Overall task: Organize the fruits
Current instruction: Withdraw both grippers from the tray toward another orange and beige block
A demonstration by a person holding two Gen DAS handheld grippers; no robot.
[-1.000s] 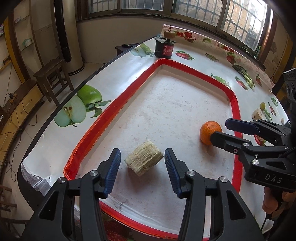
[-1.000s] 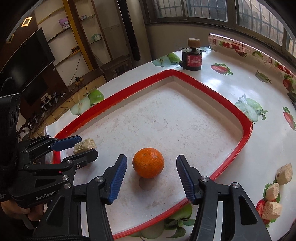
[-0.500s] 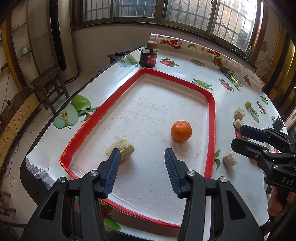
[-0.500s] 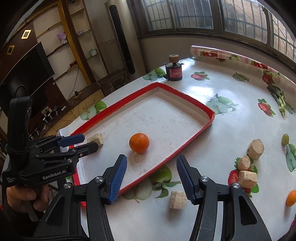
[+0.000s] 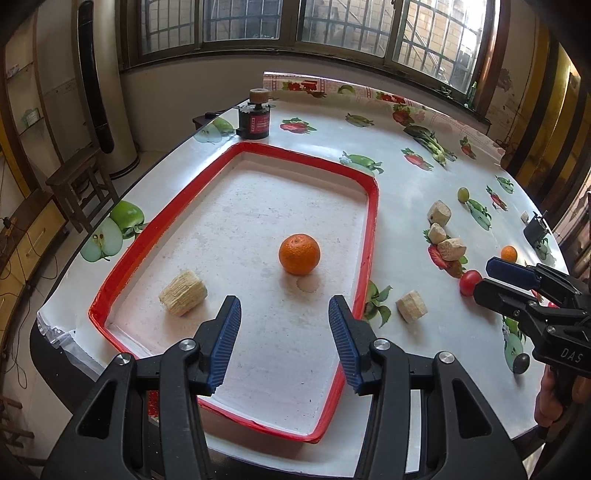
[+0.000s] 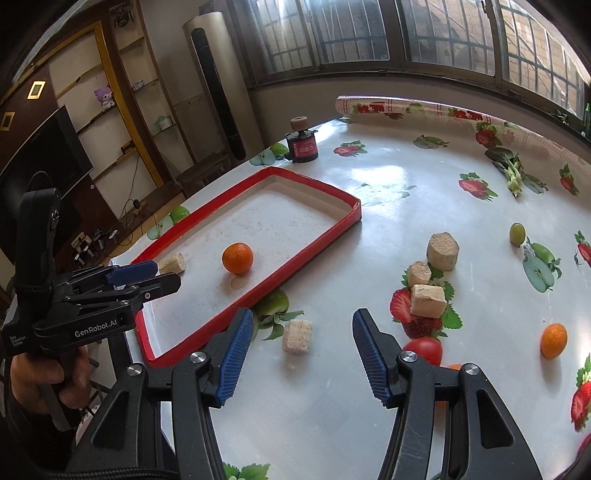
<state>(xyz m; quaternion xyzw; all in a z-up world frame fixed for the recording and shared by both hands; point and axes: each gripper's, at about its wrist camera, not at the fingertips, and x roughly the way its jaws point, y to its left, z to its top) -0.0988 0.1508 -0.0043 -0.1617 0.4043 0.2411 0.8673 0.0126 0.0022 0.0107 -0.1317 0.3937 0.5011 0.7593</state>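
On the body of my right hand-held gripper point(image 5: 495, 276) the white letters "DAS" stood. My left hand-held gripper point(image 6: 157, 277) carried "GenRobot.AI" in white on its side, with a smaller mark beside it too tiny to read. The red label on the black canister point(image 5: 253, 123) at the tabletop's far edge was illegible.

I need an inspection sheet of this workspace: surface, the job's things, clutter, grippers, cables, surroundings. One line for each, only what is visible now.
Surface: table under a glossy fruit-print cover.
Job's things: red-rimmed tray holds one orange and one beige block. Outside it on the table: four beige blocks, a tomato, a small orange, a green grape.
Clutter: black and red canister beyond the tray's far end.
Grippers: left gripper and right gripper both open, nothing between the jaws.
Cables: wires by the wall shelves, off the table.
Surroundings: barred windows, wooden stool, dark TV screen.
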